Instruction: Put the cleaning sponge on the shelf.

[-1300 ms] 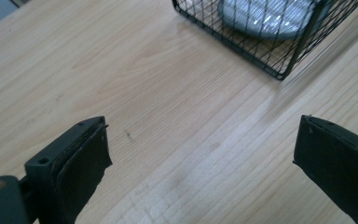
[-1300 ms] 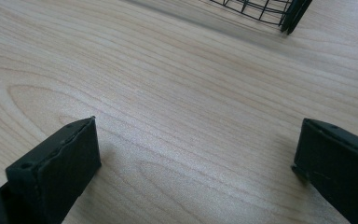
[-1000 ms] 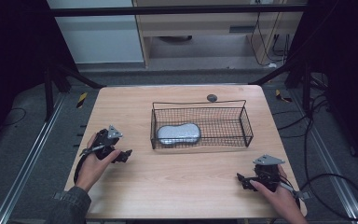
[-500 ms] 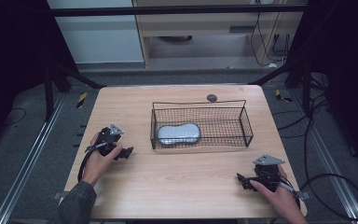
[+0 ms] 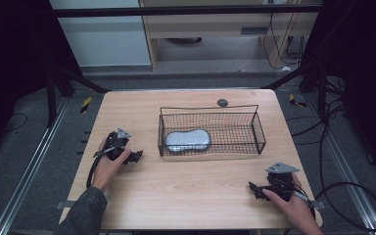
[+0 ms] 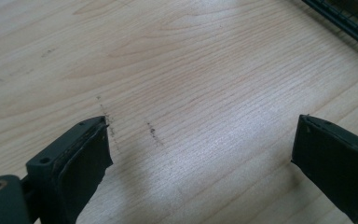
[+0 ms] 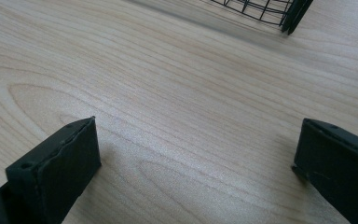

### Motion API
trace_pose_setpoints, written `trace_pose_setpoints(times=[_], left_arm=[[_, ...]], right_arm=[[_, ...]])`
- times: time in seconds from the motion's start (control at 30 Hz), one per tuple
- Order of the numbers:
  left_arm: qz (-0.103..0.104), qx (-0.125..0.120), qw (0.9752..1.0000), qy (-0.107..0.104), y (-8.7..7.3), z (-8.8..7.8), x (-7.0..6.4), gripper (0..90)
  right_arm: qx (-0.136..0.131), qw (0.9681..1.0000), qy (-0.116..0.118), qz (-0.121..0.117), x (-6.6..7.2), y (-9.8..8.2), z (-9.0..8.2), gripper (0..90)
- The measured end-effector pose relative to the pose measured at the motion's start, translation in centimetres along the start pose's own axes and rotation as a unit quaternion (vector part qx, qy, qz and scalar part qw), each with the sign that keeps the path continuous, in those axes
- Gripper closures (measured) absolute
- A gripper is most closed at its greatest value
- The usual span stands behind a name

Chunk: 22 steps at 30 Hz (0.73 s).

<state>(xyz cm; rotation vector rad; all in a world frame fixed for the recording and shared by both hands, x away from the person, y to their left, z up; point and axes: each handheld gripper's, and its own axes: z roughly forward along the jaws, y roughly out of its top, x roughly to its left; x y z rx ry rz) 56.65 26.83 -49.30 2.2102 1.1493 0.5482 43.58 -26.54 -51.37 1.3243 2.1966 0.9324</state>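
The left tool (image 5: 136, 156) rests low on the worktop (image 5: 191, 196), its two black jaws standing wide with nothing but bare wood between them. In the left gripper view the rubbery pads (image 6: 86, 163) look matte and blocky, with slightly ragged edges, and faint dark scuffs mark the grain just ahead of them. The right tool (image 5: 252, 188) sits near the worktop's near right corner, its jaws equally wide and empty; a grey three-cornered plate caps its body. The worktop is pale laminate with a fine, wavy wood grain. Just beyond the left tool stands a black wire basket (image 5: 254, 132), rectangular, with a fine mesh of thin rods and a thicker rim. Inside it, at its left end, lies a grey peanut-shaped sponge (image 5: 187, 140) with a speckled surface. A small dark round knob (image 5: 222, 102) sits behind the basket.
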Motion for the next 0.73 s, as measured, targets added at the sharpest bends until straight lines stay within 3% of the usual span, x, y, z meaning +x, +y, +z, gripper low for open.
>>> trace_pose_setpoints(times=[0.4, 0.5, 0.73], left_arm=[[-0.029, -0.019, 0.9993, -0.017, -0.4, 1.2, 0.3, 1.9], [-0.029, -0.032, 0.9988, -0.021, -0.7, 1.3, 0.5, 0.0], [-0.029, -0.033, 0.9988, -0.020, -0.7, 1.3, 0.5, 0.0]], right_arm=[[0.000, 1.0000, 0.000, 0.001, 0.0, 0.0, 0.0, 0.3], [0.000, 1.0000, 0.000, 0.001, 0.0, 0.0, 0.0, 0.3], [0.000, 1.0000, 0.000, 0.001, 0.0, 0.0, 0.0, 0.3]])
